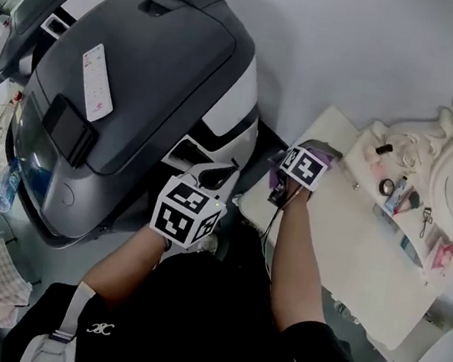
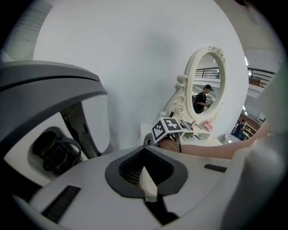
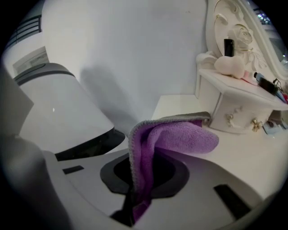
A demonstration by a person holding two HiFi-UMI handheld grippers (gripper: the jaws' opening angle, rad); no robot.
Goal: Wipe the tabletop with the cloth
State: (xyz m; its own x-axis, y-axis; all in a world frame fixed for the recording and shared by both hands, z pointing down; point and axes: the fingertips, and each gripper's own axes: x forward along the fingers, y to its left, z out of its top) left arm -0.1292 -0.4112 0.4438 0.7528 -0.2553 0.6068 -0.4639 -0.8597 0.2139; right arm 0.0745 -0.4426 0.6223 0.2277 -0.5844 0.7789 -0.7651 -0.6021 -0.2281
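White vanity tabletop (image 1: pixel 366 264) is lying ahead of the right gripper (image 3: pixel 135 209), which is clamping the purple cloth (image 3: pixel 180 137) draping onto it; left gripper (image 2: pixel 148 188) is idling closed, empty. I'd be pressing flat, overlapping strokes.

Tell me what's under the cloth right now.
The cloth, clamped in the right gripper, drapes over bare white tabletop; the patch directly beneath is hidden.

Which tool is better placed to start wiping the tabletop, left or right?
Right. The right tool is shut on the purple cloth, held over the white tabletop. The left tool is shut, empty, and off the table's edge.
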